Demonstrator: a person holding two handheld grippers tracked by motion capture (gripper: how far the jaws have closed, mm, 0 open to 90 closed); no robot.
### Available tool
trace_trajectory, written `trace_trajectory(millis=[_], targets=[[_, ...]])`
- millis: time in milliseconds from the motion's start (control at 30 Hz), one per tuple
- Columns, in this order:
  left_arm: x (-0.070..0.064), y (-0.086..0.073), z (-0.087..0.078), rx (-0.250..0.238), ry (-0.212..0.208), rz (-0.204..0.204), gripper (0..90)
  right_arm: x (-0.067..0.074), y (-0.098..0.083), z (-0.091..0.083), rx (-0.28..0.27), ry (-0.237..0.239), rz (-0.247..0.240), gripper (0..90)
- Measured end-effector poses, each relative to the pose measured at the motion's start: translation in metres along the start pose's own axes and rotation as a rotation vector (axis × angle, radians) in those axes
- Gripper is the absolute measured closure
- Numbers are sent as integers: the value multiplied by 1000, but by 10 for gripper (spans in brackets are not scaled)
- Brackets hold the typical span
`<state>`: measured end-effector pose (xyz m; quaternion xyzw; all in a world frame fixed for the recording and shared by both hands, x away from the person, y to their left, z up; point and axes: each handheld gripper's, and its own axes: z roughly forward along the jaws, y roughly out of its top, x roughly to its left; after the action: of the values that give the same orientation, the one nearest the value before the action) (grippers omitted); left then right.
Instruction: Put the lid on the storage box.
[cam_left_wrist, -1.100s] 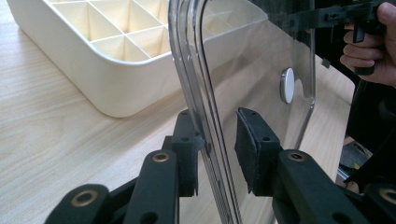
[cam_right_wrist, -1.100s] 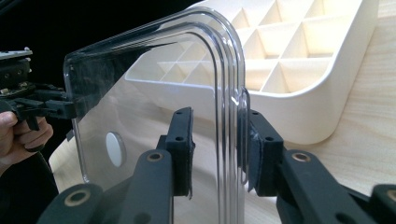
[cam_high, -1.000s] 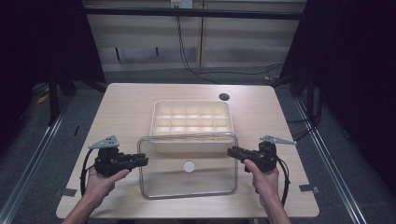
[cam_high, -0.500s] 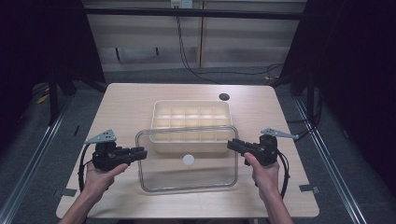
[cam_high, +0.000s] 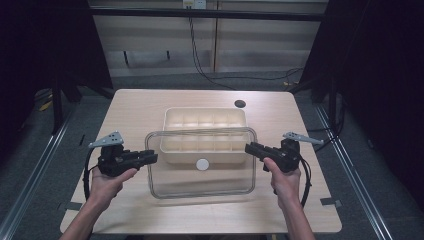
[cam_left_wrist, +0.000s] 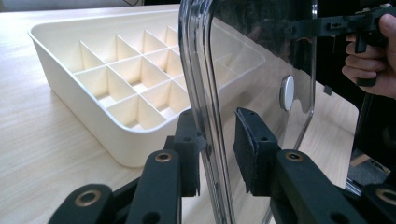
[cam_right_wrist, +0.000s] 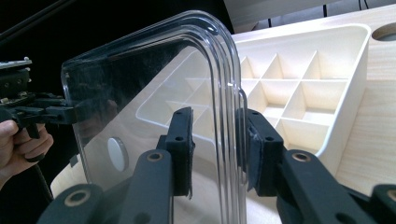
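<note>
High view shows me holding the clear lid (cam_high: 200, 162) by its two short edges, above the near half of the table (cam_high: 150, 102) and over the near rim of the cream compartment tray (cam_high: 205, 131). My left gripper (cam_high: 150, 158) pinches the lid's left rim; my right gripper (cam_high: 250, 148) pinches its right rim. Each grip is thin, on smooth, curved plastic, so I judge the lid could pivot or slip out if one hand rises faster or tugs outward. Its far edge could also catch the tray wall. The lid is transparent, round-cornered, with a ridged border and a small white disc (cam_high: 202, 164) near its middle.
</note>
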<state>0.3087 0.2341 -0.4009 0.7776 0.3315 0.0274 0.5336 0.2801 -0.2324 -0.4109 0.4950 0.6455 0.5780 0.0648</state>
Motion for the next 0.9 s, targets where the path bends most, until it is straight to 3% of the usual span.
trace_trajectory(millis=[300, 467, 567, 733, 900], targets=[[0, 8, 2, -15, 3, -9, 713, -1, 11, 1, 1, -13, 3, 670], [0, 17, 2, -27, 5, 3, 712, -1, 18, -1, -12, -13, 1, 670], [1, 19, 3, -13, 17, 28, 705, 0, 21, 0, -12, -16, -7, 669], [2, 25, 3, -7, 28, 34, 703, -1, 24, 2, -13, -20, -8, 667], [2, 36, 1, -31, 34, 46, 703, -1, 32, 3, -33, -21, -6, 662]])
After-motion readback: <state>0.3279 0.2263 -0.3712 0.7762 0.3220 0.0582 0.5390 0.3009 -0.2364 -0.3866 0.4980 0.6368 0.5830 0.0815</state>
